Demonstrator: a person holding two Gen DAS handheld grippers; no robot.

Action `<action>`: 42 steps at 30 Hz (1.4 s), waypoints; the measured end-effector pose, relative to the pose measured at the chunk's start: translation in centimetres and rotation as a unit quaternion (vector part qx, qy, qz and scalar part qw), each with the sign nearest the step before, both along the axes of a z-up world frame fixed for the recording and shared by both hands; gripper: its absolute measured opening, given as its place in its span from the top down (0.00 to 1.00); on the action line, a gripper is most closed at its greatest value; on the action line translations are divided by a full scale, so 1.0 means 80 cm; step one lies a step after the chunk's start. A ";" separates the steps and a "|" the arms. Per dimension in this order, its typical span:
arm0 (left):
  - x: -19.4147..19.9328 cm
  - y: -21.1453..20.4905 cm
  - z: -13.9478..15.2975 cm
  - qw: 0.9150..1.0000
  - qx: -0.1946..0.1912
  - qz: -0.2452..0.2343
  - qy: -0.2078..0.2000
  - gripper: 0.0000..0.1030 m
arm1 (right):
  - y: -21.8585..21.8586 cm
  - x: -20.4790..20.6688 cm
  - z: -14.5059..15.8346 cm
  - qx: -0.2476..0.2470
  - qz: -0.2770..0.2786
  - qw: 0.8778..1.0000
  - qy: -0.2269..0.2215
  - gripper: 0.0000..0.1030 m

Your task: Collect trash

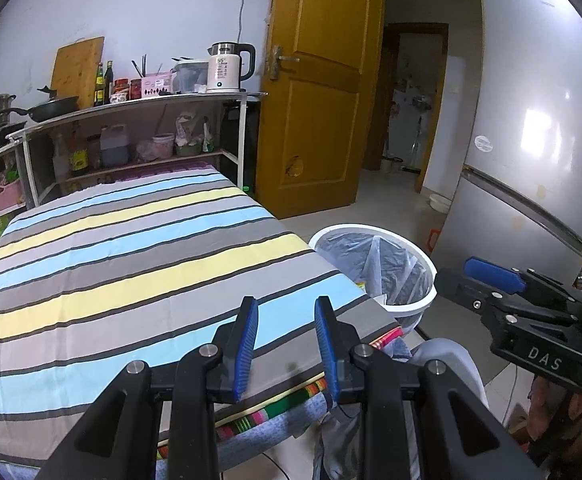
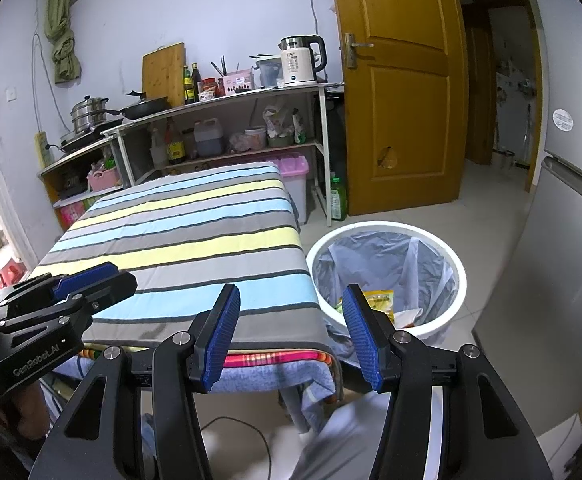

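A white trash bin (image 2: 461, 280) with a clear liner stands on the floor by the table's right corner. A yellow wrapper (image 2: 383, 300) and other scraps lie inside it. The bin (image 1: 431, 276) also shows in the left wrist view. My right gripper (image 2: 291, 292) hovers open over the table's near corner, beside the bin, with nothing between its blue pads. My left gripper (image 1: 287, 308) is open and empty over the near edge of the striped tablecloth (image 1: 131, 260). Each gripper appears in the other's view: the left gripper (image 2: 87, 276) and the right gripper (image 1: 491, 276). No trash shows on the striped tablecloth (image 2: 195, 240).
A shelf unit (image 2: 219, 100) with a kettle (image 2: 301, 60), pans and bottles stands behind the table. A yellow door (image 2: 399, 92) is at the back, a grey fridge (image 2: 563, 260) at the right. A green bottle (image 2: 337, 196) and a cable (image 2: 247, 428) are on the floor.
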State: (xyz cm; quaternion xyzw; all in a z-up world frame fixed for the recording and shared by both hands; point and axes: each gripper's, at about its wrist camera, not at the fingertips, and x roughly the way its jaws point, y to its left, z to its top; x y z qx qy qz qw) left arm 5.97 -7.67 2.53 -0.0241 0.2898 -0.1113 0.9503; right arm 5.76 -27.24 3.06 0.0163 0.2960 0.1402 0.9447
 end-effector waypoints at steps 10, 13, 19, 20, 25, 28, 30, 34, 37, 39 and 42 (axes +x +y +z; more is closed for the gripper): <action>-0.001 0.000 -0.002 1.000 -0.004 0.002 0.000 0.72 | 0.004 -0.001 -0.004 -0.001 0.002 1.000 0.001 0.47; 0.000 0.002 -0.003 1.000 -0.005 0.003 0.000 0.72 | 0.004 0.000 -0.005 -0.001 0.002 1.000 0.001 0.47; -0.001 0.002 -0.005 1.000 -0.003 0.009 -0.003 0.72 | 0.006 -0.001 -0.008 -0.002 0.003 1.000 0.003 0.47; -0.001 0.002 -0.005 1.000 -0.001 0.010 -0.004 0.72 | 0.007 -0.001 -0.010 -0.002 0.004 1.000 0.004 0.47; -0.002 -0.001 -0.006 1.000 0.005 0.014 -0.006 0.72 | 0.007 -0.002 -0.011 -0.003 0.004 1.000 0.003 0.47; -0.004 -0.004 -0.006 1.000 0.008 0.016 -0.007 0.72 | 0.008 -0.002 -0.013 -0.003 0.004 1.000 0.002 0.47; -0.004 -0.004 -0.007 1.000 0.008 0.017 -0.007 0.72 | 0.008 -0.002 -0.013 -0.003 0.004 1.000 0.002 0.47; -0.004 -0.003 -0.007 1.000 0.006 0.019 -0.006 0.72 | 0.009 -0.003 -0.013 -0.003 0.005 1.000 0.004 0.47; -0.004 -0.002 -0.007 1.000 0.008 0.021 -0.006 0.72 | 0.009 -0.003 -0.014 -0.003 0.005 1.000 0.004 0.47; -0.003 -0.002 -0.007 1.000 0.008 0.020 -0.005 0.72 | 0.009 -0.002 -0.013 -0.003 0.004 1.000 0.003 0.47; -0.003 -0.002 -0.006 1.000 0.011 0.022 -0.006 0.72 | 0.009 -0.003 -0.013 -0.003 0.004 1.000 0.004 0.47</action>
